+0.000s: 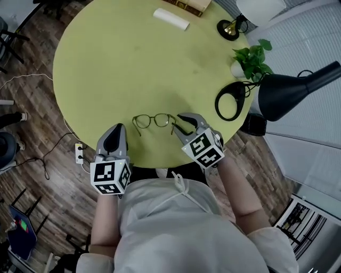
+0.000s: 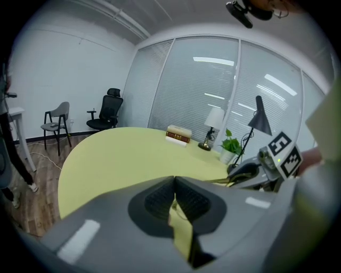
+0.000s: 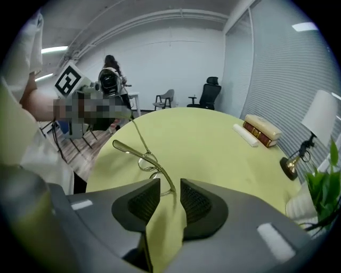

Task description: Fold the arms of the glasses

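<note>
Thin-framed glasses (image 1: pixel 154 120) lie on the round yellow-green table (image 1: pixel 122 64) near its front edge, lenses side by side and arms unfolded. My right gripper (image 1: pixel 177 123) is just right of them, open. In the right gripper view the glasses (image 3: pixel 143 158) stretch away from my jaws, and the near end of one arm lies in the gap of the right gripper (image 3: pixel 170 187), with neither pad pressing on it. My left gripper (image 1: pixel 119 128) sits left of the glasses, apart from them. In the left gripper view the left gripper (image 2: pixel 174 181) is shut, its tips meeting with nothing between them.
A black desk lamp (image 1: pixel 287 90) with a ring base (image 1: pixel 230 101) and a potted plant (image 1: pixel 250 61) stand at the table's right. A white roll (image 1: pixel 171 19), a book (image 1: pixel 189 4) and a small brass-footed lamp (image 1: pixel 230 27) are at the far side. The table edge runs just below both grippers.
</note>
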`<state>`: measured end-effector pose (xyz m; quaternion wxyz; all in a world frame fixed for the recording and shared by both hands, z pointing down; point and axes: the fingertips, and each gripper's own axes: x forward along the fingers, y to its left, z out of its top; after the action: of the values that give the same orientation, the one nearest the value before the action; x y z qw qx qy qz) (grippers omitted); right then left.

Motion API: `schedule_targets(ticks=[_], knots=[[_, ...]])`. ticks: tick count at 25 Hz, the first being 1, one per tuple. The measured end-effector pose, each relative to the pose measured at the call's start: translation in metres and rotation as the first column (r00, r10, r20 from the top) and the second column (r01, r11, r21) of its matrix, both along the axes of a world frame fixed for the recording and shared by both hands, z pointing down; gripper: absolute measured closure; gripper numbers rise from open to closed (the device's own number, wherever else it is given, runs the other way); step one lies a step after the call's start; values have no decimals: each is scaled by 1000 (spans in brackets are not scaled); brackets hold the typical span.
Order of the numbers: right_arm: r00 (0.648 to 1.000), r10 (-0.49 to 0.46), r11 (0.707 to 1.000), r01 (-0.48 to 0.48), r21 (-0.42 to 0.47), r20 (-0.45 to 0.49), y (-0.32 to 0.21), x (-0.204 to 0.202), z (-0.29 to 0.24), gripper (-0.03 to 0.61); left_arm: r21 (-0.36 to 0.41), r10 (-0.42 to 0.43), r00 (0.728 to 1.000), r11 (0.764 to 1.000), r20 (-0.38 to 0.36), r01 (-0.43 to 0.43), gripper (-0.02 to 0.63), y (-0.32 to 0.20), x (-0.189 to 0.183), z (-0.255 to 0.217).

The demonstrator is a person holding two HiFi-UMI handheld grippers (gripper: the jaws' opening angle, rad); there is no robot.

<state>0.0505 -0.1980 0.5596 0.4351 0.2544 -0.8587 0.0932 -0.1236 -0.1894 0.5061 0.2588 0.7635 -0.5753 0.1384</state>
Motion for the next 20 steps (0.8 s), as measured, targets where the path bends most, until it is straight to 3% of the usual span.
schedule_targets(ticks=[6, 8, 11, 20], knots=[[982, -179, 982, 183, 53, -64, 3, -11, 7, 463, -41, -22, 999, 999, 24, 23, 607, 3, -1, 14], [973, -216, 973, 221, 66, -76, 3, -14, 6, 503, -56, -31, 999, 998, 21, 32, 607, 4, -2, 17], [964, -246, 965, 254, 69, -102, 2, -15, 7, 554, -72, -32, 999, 997, 16, 33, 607, 5, -2, 20], [951, -289, 953, 297, 65, -112, -1, -14, 7, 561, -59, 14, 1000, 998, 0, -14, 607, -7, 5, 18]])
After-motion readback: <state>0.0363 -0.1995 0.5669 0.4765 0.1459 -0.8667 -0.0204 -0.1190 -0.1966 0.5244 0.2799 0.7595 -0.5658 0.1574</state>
